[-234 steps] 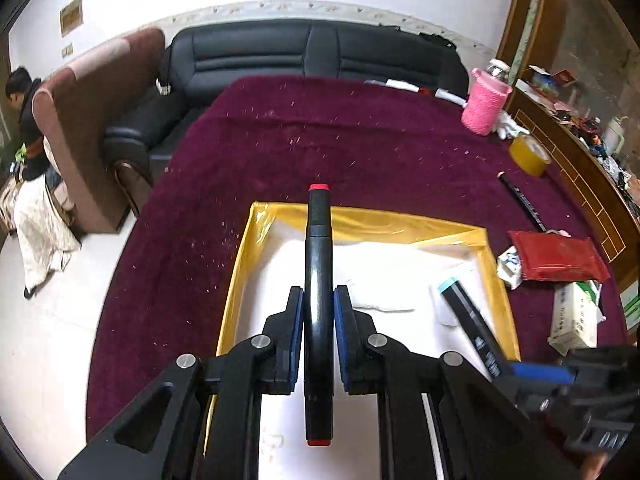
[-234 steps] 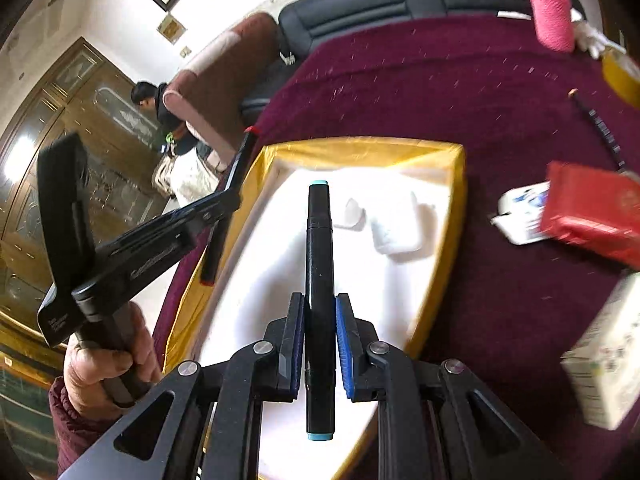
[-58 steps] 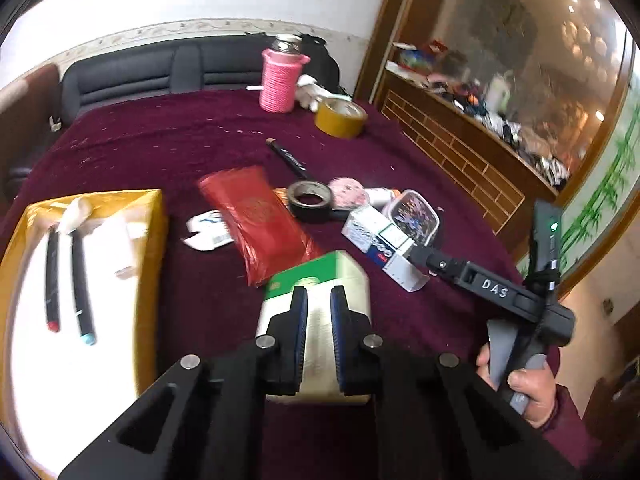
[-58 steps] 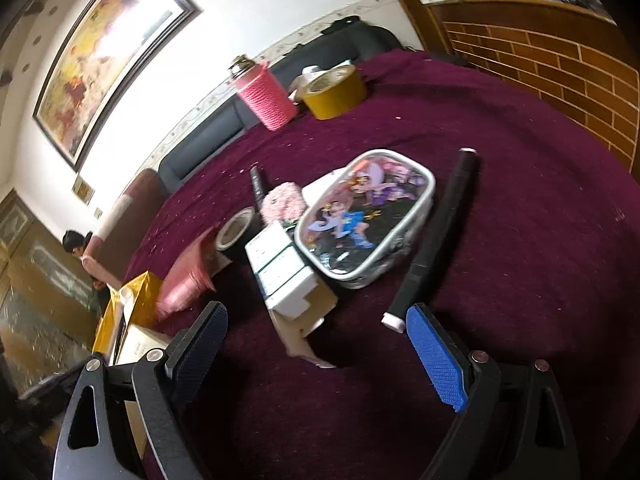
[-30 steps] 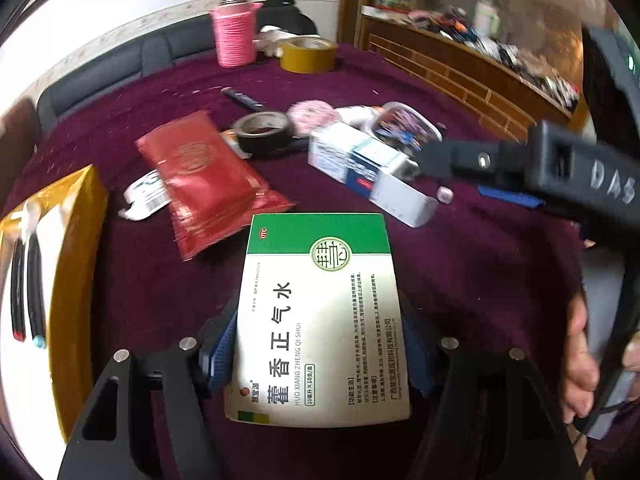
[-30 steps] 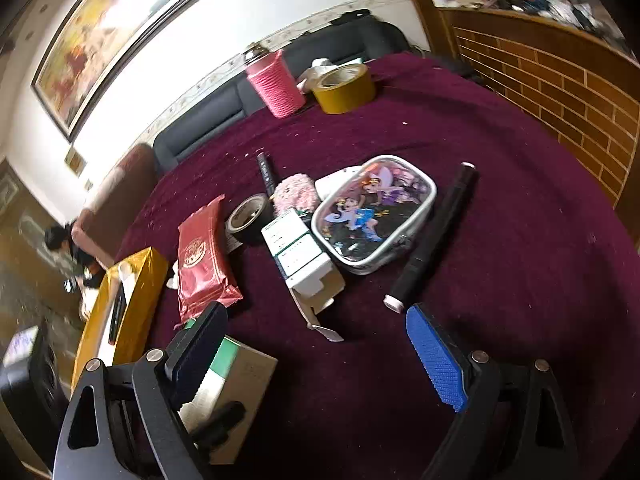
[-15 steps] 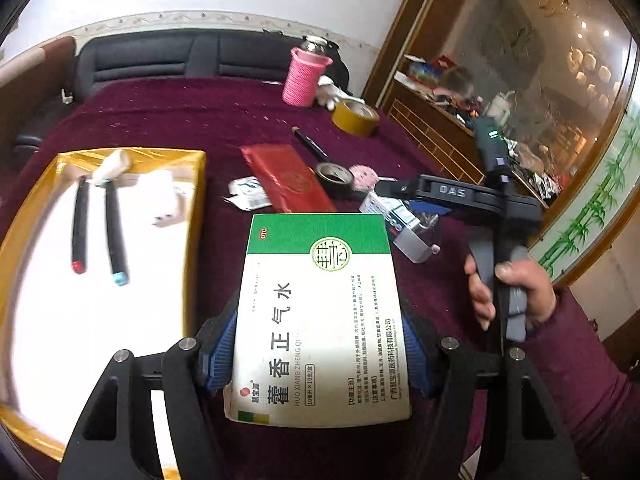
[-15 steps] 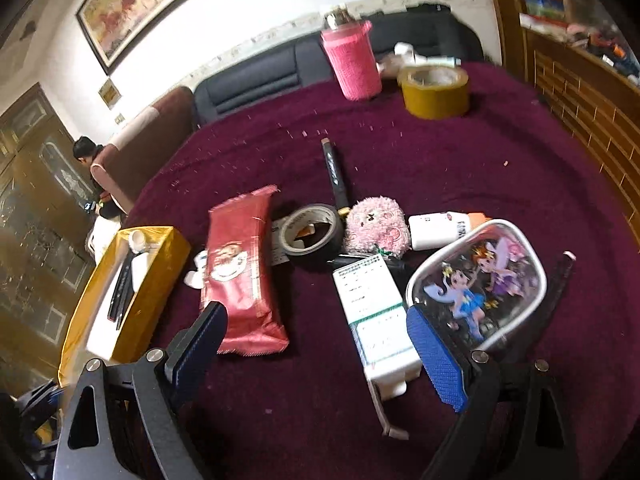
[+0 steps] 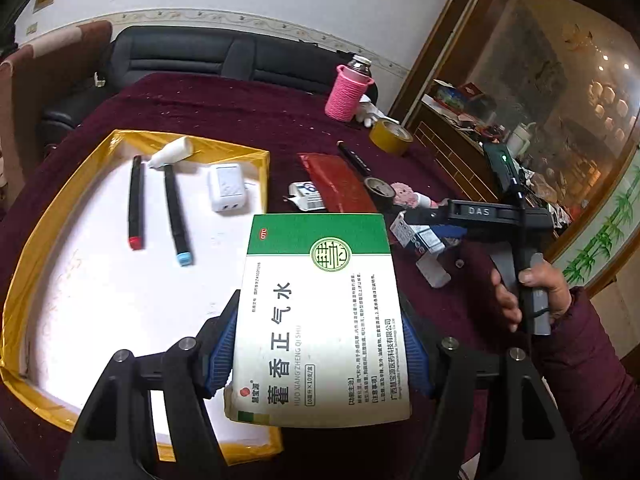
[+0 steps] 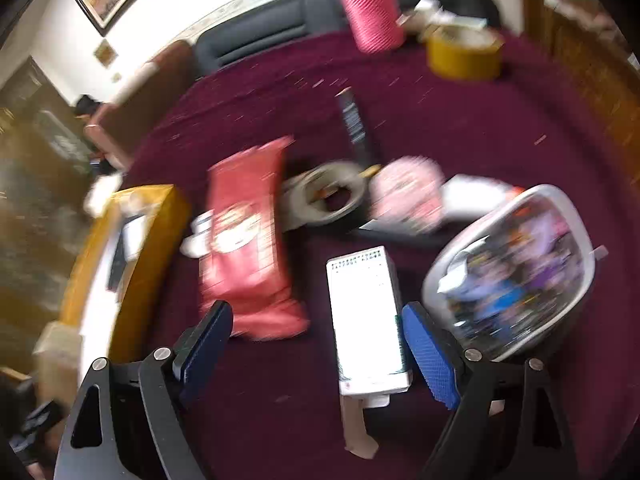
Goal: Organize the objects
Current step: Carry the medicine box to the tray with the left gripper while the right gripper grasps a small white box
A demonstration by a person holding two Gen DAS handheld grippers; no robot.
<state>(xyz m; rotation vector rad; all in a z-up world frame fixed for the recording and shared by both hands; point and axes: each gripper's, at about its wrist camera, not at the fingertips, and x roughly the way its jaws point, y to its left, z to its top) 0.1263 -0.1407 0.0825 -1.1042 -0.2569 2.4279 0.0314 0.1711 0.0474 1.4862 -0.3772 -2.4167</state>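
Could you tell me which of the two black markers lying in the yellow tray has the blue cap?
It is the marker nearer the white charger, with its blue end towards the camera; the other marker, closer to the tray wall, ends in red.

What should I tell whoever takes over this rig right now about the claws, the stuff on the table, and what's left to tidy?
Left claw: shut on the green and white medicine box, held above the near right corner of the yellow tray.
Right claw: jaws closing with nothing gripped; the white carton lies between them on the table.
Done: two markers, a white tube and a white charger lie in the tray.
Left: set the medicine box down in the tray, then the white carton, red packet, tape roll, pink pompom and clear pouch.
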